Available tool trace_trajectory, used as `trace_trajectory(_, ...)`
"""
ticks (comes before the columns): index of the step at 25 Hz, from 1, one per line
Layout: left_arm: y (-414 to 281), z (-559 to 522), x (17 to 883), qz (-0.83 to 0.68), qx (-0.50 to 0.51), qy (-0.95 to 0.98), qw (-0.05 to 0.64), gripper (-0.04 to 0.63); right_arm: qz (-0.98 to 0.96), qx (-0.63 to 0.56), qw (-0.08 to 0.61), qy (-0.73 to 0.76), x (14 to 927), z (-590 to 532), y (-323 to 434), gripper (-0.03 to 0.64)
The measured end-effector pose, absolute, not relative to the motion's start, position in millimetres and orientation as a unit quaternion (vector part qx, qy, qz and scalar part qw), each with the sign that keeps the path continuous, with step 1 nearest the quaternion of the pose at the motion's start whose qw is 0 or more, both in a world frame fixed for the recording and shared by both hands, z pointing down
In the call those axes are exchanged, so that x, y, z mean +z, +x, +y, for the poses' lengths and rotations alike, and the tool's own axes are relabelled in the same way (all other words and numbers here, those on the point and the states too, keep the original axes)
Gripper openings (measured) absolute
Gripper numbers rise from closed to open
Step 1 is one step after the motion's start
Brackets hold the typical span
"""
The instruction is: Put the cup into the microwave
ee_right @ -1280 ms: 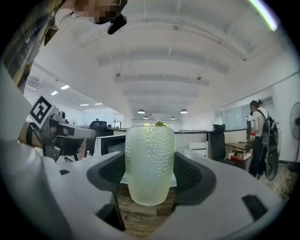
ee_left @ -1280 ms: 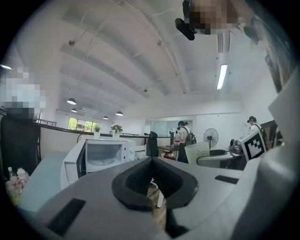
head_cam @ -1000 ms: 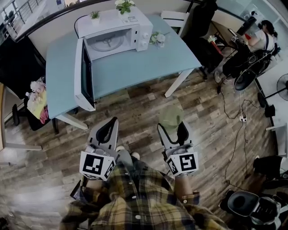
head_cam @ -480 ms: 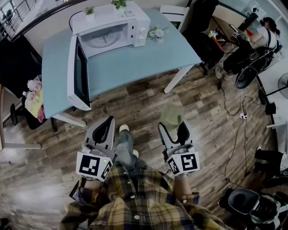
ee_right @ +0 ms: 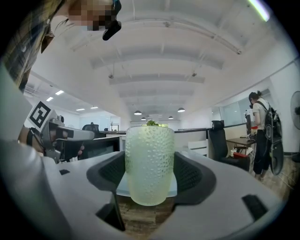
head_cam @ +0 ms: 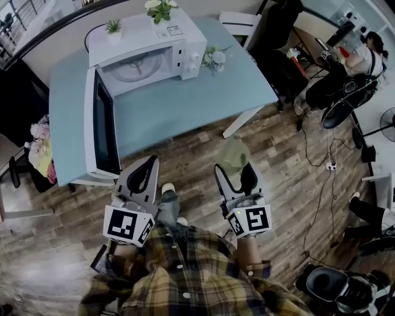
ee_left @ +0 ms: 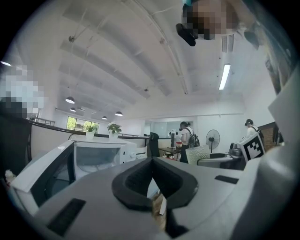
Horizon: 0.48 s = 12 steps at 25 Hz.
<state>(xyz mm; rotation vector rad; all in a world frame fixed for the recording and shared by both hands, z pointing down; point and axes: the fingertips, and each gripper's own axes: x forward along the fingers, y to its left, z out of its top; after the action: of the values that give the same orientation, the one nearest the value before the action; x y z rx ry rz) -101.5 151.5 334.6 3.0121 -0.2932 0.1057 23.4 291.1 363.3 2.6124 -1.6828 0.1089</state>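
A white microwave (head_cam: 148, 52) stands at the back of a light blue table (head_cam: 185, 105), and its door (head_cam: 99, 133) hangs wide open to the left past the table's front edge. The turntable shows inside. My right gripper (head_cam: 234, 171) is shut on a pale green dimpled cup (head_cam: 235, 155) and holds it upright over the wooden floor, short of the table. The cup (ee_right: 150, 164) fills the middle of the right gripper view between the pads of that gripper (ee_right: 150, 171). My left gripper (head_cam: 147, 165) is shut and holds nothing. Its view shows the microwave (ee_left: 101, 157) ahead beyond the left gripper (ee_left: 152, 164).
Two small plants (head_cam: 159, 7) stand on the microwave and a flower bunch (head_cam: 215, 57) lies beside it. A white chair (head_cam: 237, 23) is behind the table and a seat with soft toys (head_cam: 38, 148) at its left. A person (head_cam: 364, 58) sits at the far right, with cables (head_cam: 321, 179) on the floor.
The table and microwave have drawn nearer and slid left in the head view as the person steps forward. Both grippers keep their pose, the cup still held.
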Motion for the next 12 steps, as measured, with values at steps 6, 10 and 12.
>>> trace_trajectory(6,-59.8,106.9,328.4,-0.09,0.031,0.994,0.052,-0.011,-0.539,0.031,0.012,0.842,358.5,243.6,63.4,0.322)
trace_trajectory(10,-42.6,83.1,329.4,-0.086,0.029,0.994,0.053,-0.011,-0.538,0.034,0.013,0.842,362.2,218.1,77.7,0.322)
trace_trajectory(12,-36.7,74.7,330.2,-0.083,0.028,0.995,0.054,-0.011,-0.539,0.035,0.015,0.841,363.2,206.9,82.6,0.322)
